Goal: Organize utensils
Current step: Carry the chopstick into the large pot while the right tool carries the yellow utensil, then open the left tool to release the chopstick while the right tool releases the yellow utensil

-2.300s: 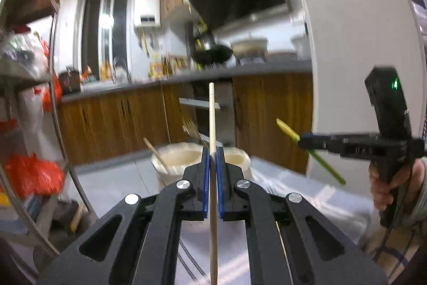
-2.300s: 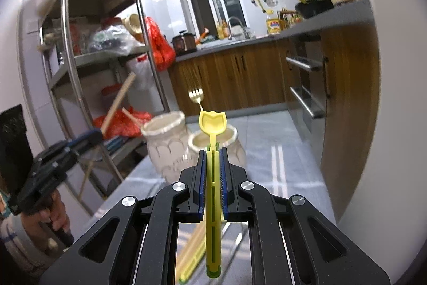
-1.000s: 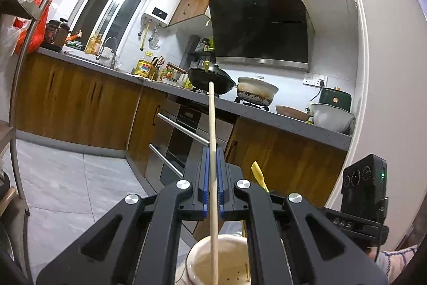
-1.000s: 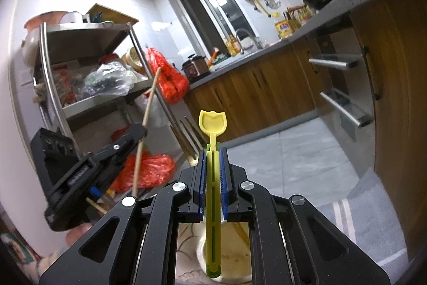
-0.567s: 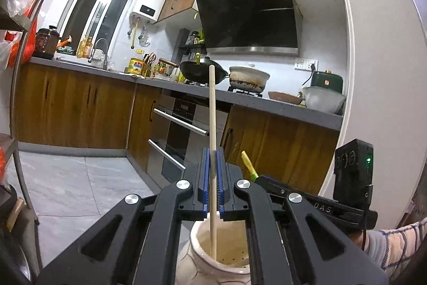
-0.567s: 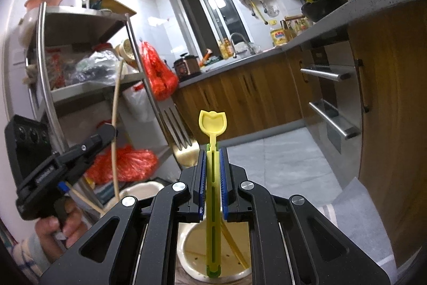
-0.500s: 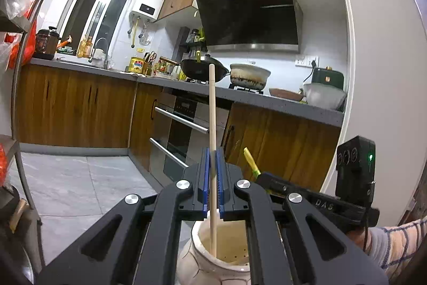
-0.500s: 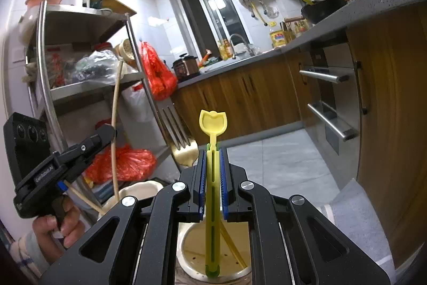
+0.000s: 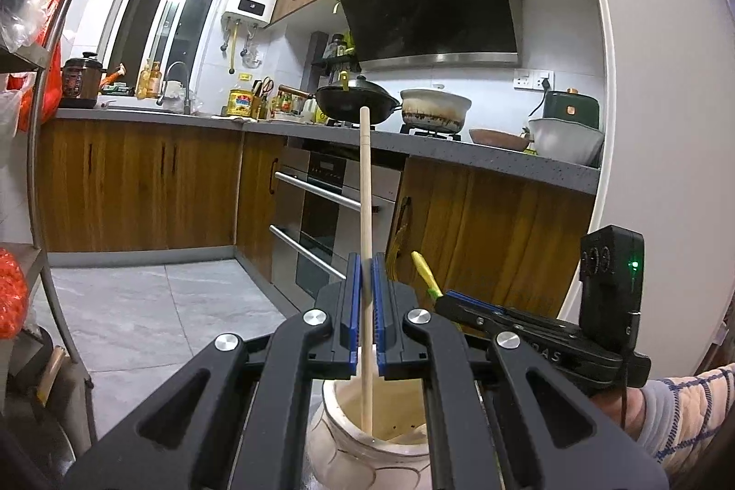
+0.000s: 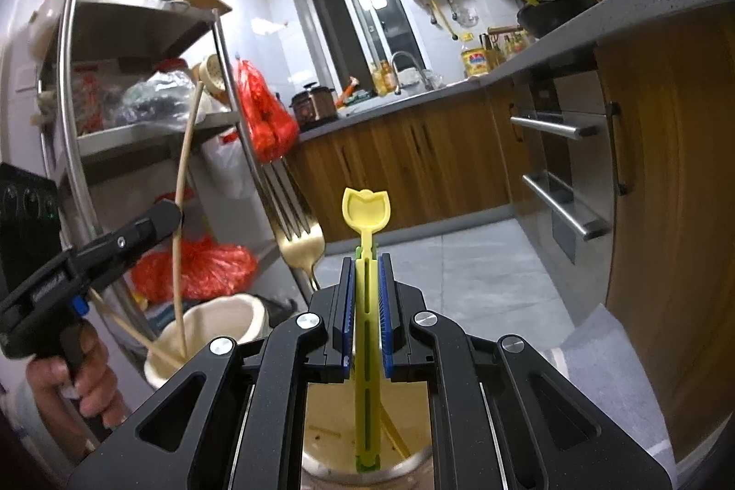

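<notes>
Since a second ago, little change: both utensils lowered slightly, both clamps unchanged.

At far left in the right wrist view, left gripper (image 10: 172, 214) clamped on a wooden chopstick (image 10: 183, 214), held by a hand (image 10: 87, 380) partly cut off at the frame edge. Chopstick upright, long axis near vertical, lower end inside a cream ceramic holder (image 10: 220, 315); a second thin stick leaning in the same holder, its bottom hidden. Between the two holders, a gold fork (image 10: 298, 233) standing tines up, handle hidden behind the gripper body.

At centre, right gripper (image 10: 366, 283) closed on a yellow plastic spoon (image 10: 366, 210), bowl end up, long axis vertical, lower tip down in a second holder (image 10: 321, 444) mostly hidden under the black fingers.

In the left wrist view, left gripper (image 9: 366, 297) pinching the chopstick (image 9: 365, 191), tip pointing up, bottom end in the holder (image 9: 367, 453). To the right, right gripper (image 9: 441, 297) with only a yellow-green sliver of the spoon (image 9: 425, 272) showing; the rest hidden.
</notes>
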`<state>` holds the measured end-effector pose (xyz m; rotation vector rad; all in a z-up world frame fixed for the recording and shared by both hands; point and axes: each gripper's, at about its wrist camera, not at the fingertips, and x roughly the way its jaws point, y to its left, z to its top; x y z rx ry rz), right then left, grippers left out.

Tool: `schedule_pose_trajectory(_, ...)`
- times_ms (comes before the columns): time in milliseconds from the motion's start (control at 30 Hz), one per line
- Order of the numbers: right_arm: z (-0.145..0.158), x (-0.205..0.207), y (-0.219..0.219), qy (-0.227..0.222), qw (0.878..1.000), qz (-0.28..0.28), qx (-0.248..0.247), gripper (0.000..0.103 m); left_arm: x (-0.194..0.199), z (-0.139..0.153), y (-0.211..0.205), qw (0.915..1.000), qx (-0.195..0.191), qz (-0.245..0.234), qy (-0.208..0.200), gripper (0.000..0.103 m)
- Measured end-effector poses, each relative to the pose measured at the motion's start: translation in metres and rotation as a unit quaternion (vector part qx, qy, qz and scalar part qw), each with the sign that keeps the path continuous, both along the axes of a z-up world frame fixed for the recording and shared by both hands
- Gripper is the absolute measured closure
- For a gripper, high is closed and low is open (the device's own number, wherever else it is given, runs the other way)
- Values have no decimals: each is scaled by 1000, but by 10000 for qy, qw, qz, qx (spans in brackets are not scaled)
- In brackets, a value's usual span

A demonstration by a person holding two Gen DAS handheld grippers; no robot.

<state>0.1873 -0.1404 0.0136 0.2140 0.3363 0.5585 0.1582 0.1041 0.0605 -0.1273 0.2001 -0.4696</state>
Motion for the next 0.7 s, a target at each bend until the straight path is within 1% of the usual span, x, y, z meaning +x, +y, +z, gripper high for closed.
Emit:
schedule_pose_trajectory(133,0,-6,-3,195,9997,27,-170,93,0,3,0,9999,99,56,96,98)
schedule_pose_trajectory(267,-4,-7,-4,447,9987,34,-254,92,-1,6,-3,9995,237,141,172,98)
schedule_pose_trajectory(400,-6,-8,-8,570,9981,-16,-253,90,-3,11,-7,9987,389,246,203,97)
schedule_pose_trajectory(467,-4,-10,-12,564,9983,-34,-158,81,-3,13,-8,9983,421,281,275,96)
schedule_pose_trajectory(500,-3,-11,-13,565,9983,-30,-142,79,-4,13,-8,9982,431,296,283,95)
schedule_pose_trajectory(567,0,-16,-18,500,9987,-58,-86,69,-7,15,-8,9979,451,341,300,95)
schedule_pose_trajectory(600,2,-17,-19,480,9988,-73,-64,66,-9,17,-7,9979,447,355,303,95)
schedule_pose_trajectory(633,5,-20,-22,459,9989,-91,-44,58,-12,17,-6,9979,446,367,300,93)
schedule_pose_trajectory(667,7,-22,-24,428,9990,-128,-46,47,-16,19,-6,9978,448,400,278,90)
schedule_pose_trajectory(700,9,-25,-27,367,9991,-184,-46,40,-19,21,-6,9977,451,426,259,84)
